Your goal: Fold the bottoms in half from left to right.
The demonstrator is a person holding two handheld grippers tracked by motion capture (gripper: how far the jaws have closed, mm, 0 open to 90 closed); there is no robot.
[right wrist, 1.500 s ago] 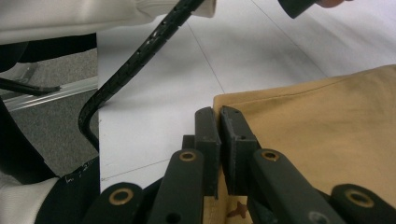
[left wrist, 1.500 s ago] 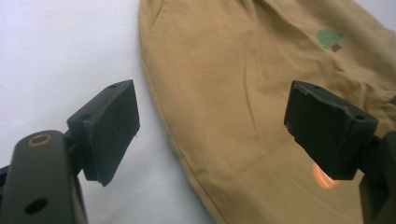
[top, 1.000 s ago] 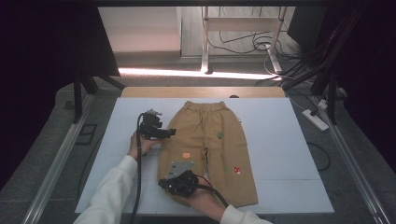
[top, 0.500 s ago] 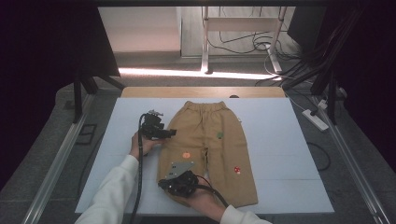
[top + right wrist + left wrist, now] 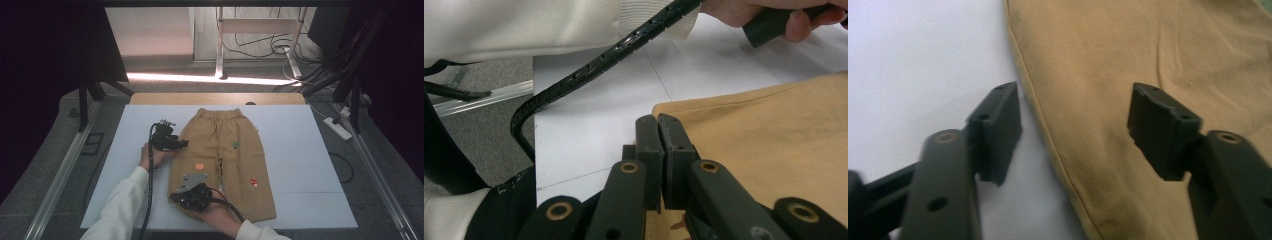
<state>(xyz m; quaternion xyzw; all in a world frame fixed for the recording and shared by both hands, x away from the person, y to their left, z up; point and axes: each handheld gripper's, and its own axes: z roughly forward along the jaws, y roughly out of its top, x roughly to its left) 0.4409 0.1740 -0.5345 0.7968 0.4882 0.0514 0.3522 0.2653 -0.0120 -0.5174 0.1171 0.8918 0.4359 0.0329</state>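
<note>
Trousers [image 5: 222,162] lie flat on the white sheet [image 5: 305,165] over the table, waistband far from the person, legs toward them, spread as if for folding. The right gripper [image 5: 194,196] sits at the hem of the left-hand leg, its jaws pressed together on the tan cloth at that corner, so that end seems pinned for a lift. The left gripper [image 5: 175,144] rests at the outer side seam higher up; its jaws have just been closing and stand half spread, one over the sheet, one over the cloth, the seam between them but not yet pinched. Small patches, orange [image 5: 199,166], green [image 5: 235,145] and red [image 5: 254,183], dot the legs; I can read no writing or brand.
</note>
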